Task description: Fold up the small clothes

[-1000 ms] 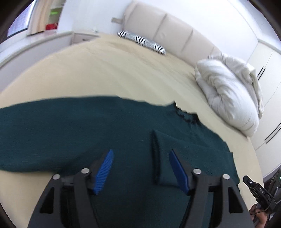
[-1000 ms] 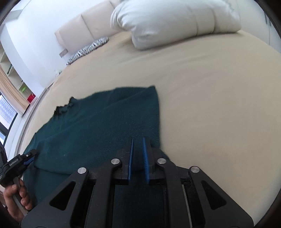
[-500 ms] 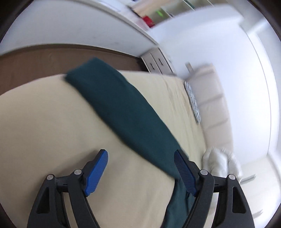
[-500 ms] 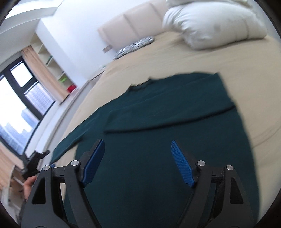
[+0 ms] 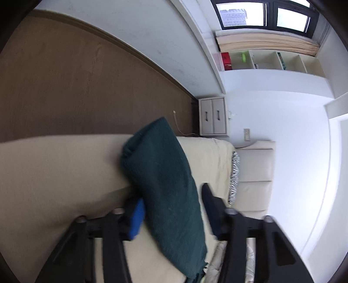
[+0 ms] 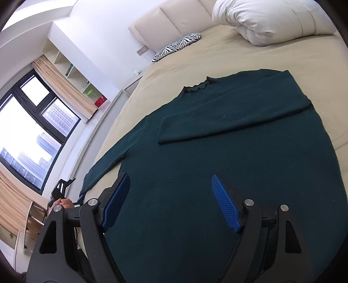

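A dark green sweater (image 6: 228,152) lies flat on the beige bed (image 6: 282,56). Its right sleeve (image 6: 235,117) is folded across the chest. Its left sleeve (image 5: 161,174) stretches out to the bed's edge. My left gripper (image 5: 171,211) is open, its fingers on either side of that sleeve, near the cuff. It also shows small in the right wrist view (image 6: 62,191) at the sleeve's end. My right gripper (image 6: 171,204) is open and empty above the sweater's lower body.
A white duvet bundle (image 6: 271,19) and a zebra-striped pillow (image 6: 176,45) lie by the headboard. A brown floor (image 5: 76,82) and a white nightstand (image 5: 213,119) are beside the bed. Windows with curtains (image 6: 26,135) are on the left.
My right gripper has opened and let go of the folded right sleeve, then pulled back. My left gripper has swung from the sweater's body to the left sleeve and narrowed around it.
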A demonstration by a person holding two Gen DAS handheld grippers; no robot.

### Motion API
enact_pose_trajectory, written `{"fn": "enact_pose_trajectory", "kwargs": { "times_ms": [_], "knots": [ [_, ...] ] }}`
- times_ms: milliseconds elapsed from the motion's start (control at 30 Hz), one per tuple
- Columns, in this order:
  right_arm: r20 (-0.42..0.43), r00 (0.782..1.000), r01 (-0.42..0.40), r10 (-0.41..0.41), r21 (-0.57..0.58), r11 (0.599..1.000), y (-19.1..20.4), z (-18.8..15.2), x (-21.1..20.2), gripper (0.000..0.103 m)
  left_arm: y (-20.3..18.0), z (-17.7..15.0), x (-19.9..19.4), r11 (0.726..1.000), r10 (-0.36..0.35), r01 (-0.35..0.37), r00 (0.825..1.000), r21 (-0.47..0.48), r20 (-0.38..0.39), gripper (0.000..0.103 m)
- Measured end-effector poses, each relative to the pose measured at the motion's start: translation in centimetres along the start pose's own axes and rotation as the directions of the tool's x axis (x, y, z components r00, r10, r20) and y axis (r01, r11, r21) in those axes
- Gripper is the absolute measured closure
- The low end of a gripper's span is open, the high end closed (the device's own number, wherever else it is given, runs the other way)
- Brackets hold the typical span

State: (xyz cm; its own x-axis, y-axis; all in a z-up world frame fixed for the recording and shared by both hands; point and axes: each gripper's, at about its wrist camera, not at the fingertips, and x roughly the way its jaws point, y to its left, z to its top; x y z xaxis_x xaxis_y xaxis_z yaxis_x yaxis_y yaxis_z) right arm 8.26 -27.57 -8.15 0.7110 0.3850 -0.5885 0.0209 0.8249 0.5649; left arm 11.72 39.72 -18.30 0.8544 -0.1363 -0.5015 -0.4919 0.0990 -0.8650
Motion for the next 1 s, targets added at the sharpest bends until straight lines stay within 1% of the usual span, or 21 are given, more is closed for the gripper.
{"fn": "enact_pose_trajectory", "kwargs": {
  "times_ms": [67,133,167,233,300,333,400,433,500,533,567,600,633,667,700,733,833,867,900,933,1000],
  "knots": [
    [-0.001,1.000,0.005,-0.005,0.009,1.000,-0.6,-0.1,-0.4,0.027,-0.1,0.1,-0.3,0.999,0.041,-0.041,0.999,0.023,0.014,0.086],
    [-0.001,1.000,0.006,-0.006,0.031,1.000,-1.8,-0.1,-0.3,0.027,-1.3,-0.8,-0.9,0.995,0.058,-0.061,0.997,0.082,0.042,0.095],
    [0.000,1.000,0.006,-0.006,0.037,0.999,-2.3,0.0,-0.3,0.027,-2.5,-1.7,-1.2,0.987,0.065,-0.073,0.996,0.141,0.058,0.095],
    [0.002,1.000,0.011,-0.011,0.053,0.999,-3.3,-0.1,-0.3,0.028,-6.2,-4.2,-1.4,0.952,0.069,-0.089,0.995,0.292,0.077,0.095],
    [0.004,1.000,0.009,-0.009,0.067,0.998,-4.3,0.1,-0.1,0.029,-10.0,-7.1,-1.0,0.903,0.062,-0.085,0.996,0.422,0.067,0.095],
    [0.008,1.000,0.010,-0.010,0.076,0.997,-4.7,0.0,-0.2,0.029,-11.9,-8.9,-0.7,0.866,0.061,-0.083,0.996,0.493,0.061,0.095],
    [0.017,1.000,0.010,-0.011,0.091,0.996,-5.5,-0.1,-0.5,0.029,-16.1,-14.0,-0.3,0.750,0.054,-0.077,0.997,0.657,0.054,0.095],
    [0.022,1.000,0.010,-0.012,0.099,0.995,-5.9,-0.1,-0.7,0.029,-17.8,-17.0,0.0,0.674,0.055,-0.072,0.997,0.735,0.047,0.095],
    [0.034,0.999,0.014,-0.018,0.114,0.993,-6.8,-0.3,-1.2,0.029,-20.3,-23.2,0.6,0.510,0.055,-0.067,0.997,0.858,0.045,0.095],
    [0.040,0.999,0.015,-0.020,0.126,0.992,-7.4,-0.4,-1.5,0.029,-21.1,-25.6,1.2,0.442,0.053,-0.058,0.998,0.895,0.038,0.095],
    [0.046,0.999,0.018,-0.024,0.137,0.990,-8.1,-0.5,-1.7,0.029,-21.6,-29.8,1.9,0.341,0.063,-0.035,0.998,0.940,0.014,0.095],
    [0.050,0.998,0.021,-0.029,0.147,0.989,-8.5,-0.5,-1.9,0.029,-21.8,-31.9,2.5,0.294,0.070,-0.018,0.998,0.956,-0.003,0.095],
    [0.057,0.998,0.026,-0.036,0.164,0.986,-9.3,-0.7,-2.2,0.029,-21.6,-34.8,3.1,0.235,0.078,0.006,0.997,0.972,-0.025,0.095],
    [0.062,0.997,0.028,-0.040,0.179,0.983,-9.9,-0.7,-2.4,0.029,-21.1,-38.6,3.9,0.162,0.093,0.030,0.995,0.986,-0.045,0.095],
    [0.066,0.997,0.030,-0.043,0.195,0.980,-10.6,-0.8,-2.6,0.029,-21.3,-40.7,4.4,0.124,0.105,0.043,0.993,0.991,-0.056,0.095],
    [0.070,0.996,0.033,-0.049,0.210,0.977,-11.3,-0.9,-2.9,0.029,-20.9,-43.2,5.0,0.077,0.118,0.064,0.990,0.995,-0.073,0.095],
    [0.082,0.994,0.045,-0.066,0.237,0.971,-13.1,-1.1,-3.7,0.029,-18.5,-50.2,6.8,-0.083,0.173,0.099,0.981,0.992,-0.083,0.094],
    [0.085,0.994,0.049,-0.072,0.245,0.968,-13.8,-1.2,-3.9,0.029,-17.6,-50.8,7.3,-0.104,0.189,0.096,0.979,0.990,-0.076,0.092],
    [0.085,0.993,0.052,-0.076,0.252,0.966,-14.2,-1.3,-4.0,0.029,-16.9,-51.6,8.0,-0.117,0.213,0.093,0.975,0.989,-0.066,0.091],
    [0.082,0.993,0.057,-0.080,0.260,0.964,-14.7,-1.3,-4.0,0.029,-16.3,-51.5,8.8,-0.119,0.239,0.089,0.969,0.989,-0.059,0.089],
    [0.072,0.993,0.066,-0.089,0.274,0.960,-15.6,-1.2,-3.9,0.029,-15.3,-51.2,9.1,-0.112,0.276,0.096,0.959,0.989,-0.062,0.080]
  ]
}}
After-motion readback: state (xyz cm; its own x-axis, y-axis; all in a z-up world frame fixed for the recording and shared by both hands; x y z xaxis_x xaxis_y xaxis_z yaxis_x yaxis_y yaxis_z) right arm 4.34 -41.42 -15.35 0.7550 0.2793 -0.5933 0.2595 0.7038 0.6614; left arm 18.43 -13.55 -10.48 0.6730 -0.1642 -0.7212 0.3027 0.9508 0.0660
